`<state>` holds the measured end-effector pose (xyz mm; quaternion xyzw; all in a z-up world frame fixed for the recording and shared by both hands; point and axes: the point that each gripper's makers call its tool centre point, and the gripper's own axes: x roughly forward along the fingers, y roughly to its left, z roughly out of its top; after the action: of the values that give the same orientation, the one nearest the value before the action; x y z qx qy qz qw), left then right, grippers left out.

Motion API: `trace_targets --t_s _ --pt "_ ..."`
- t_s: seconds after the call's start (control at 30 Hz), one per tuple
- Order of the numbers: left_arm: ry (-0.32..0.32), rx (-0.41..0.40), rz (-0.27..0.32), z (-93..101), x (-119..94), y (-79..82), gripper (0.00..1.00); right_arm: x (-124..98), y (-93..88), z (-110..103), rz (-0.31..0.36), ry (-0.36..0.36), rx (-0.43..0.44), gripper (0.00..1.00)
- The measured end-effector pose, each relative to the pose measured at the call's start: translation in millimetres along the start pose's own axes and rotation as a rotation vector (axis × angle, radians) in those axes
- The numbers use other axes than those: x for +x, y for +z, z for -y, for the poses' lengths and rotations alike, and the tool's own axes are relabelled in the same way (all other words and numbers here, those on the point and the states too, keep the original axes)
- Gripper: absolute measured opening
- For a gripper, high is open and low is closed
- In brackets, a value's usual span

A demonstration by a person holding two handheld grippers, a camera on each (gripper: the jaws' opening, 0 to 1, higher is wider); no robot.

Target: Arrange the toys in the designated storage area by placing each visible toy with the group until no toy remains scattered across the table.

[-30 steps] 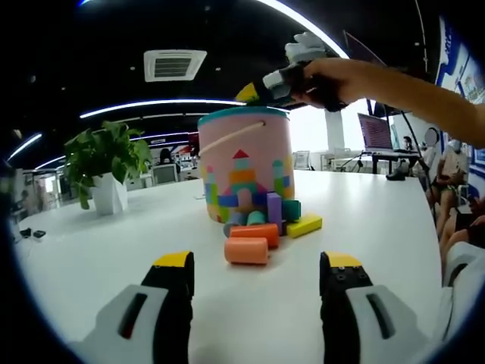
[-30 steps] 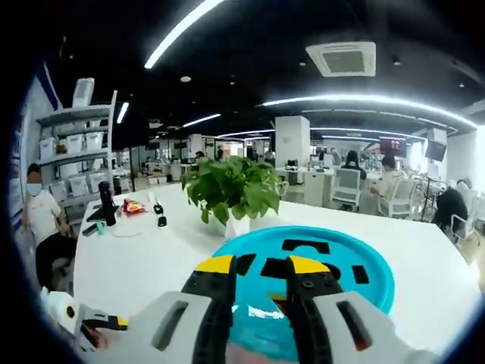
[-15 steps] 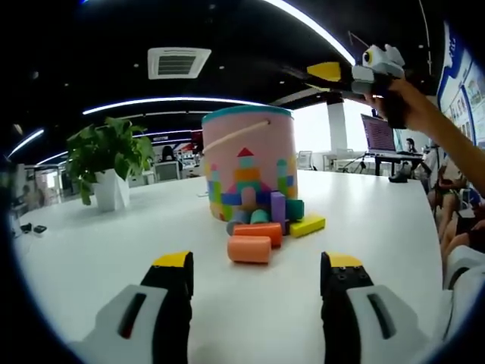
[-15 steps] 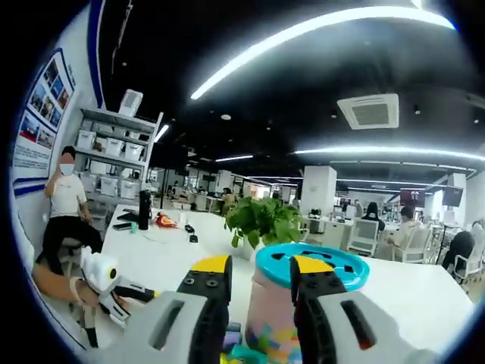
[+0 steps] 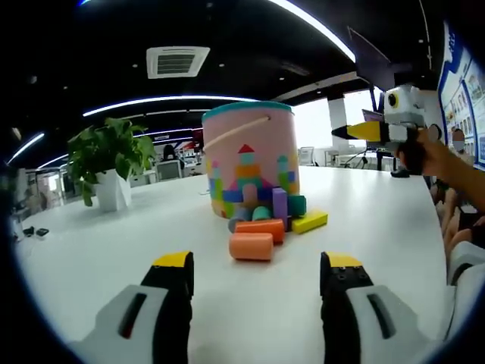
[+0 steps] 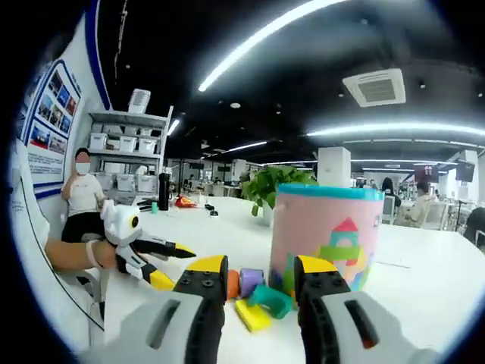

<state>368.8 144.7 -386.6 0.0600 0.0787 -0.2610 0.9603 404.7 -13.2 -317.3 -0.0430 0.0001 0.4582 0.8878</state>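
pink bucket (image 5: 249, 159) lidded, contents hidden | blocks (image 5: 267, 225) beside | both claws apart, empty

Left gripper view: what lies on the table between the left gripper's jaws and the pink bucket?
A cluster of toy blocks at the pink bucket: nearest the left gripper an orange cylinder, behind it another orange cylinder, purple, teal and yellow blocks. The rest is bare white table.

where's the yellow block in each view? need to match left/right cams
Left gripper view: yellow block lies flat on the table, right of centre, at the right end of the block pile by the bucket's base.
Right gripper view: yellow block sits low centre, between this gripper's jaws, just below the teal block.
Shared landmark: the pink bucket with the teal rim.
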Motion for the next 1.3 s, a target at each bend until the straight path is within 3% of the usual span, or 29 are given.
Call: trace_targets --t_s 0.1,0.3,0.4,0.47,0.8,0.97,1.3 --pt "0.001 0.0 -0.001 -0.1 -1 -0.3 0.69 4 -29.2 0 -0.035 0.003 -0.006 0.34" --pt "-0.003 0.005 -0.004 1.0 -1 -0.9 0.69 4 -52.8 -6 -0.078 0.02 -0.007 0.35" --pt "-0.003 0.005 -0.004 1.1 -2 -0.9 0.69 3 -52.9 1 -0.084 -0.015 -0.031 0.33" --pt "-0.002 0.004 -0.004 1.4 -2 -0.9 0.69 3 -55.3 -1 -0.086 0.005 0.001 0.34" --pt "-0.004 0.006 -0.006 -0.9 -1 -1.2 0.69 19 -80.7 -5 -0.208 0.04 -0.044 0.41" --pt "-0.003 0.007 -0.006 -1.7 0 -1.4 0.69 33 -88.6 -7 -0.248 0.076 -0.022 0.33" --pt "-0.006 0.01 -0.006 -2.1 1 -1.2 0.68 39 -91.0 -5 -0.254 0.096 -0.007 0.35"
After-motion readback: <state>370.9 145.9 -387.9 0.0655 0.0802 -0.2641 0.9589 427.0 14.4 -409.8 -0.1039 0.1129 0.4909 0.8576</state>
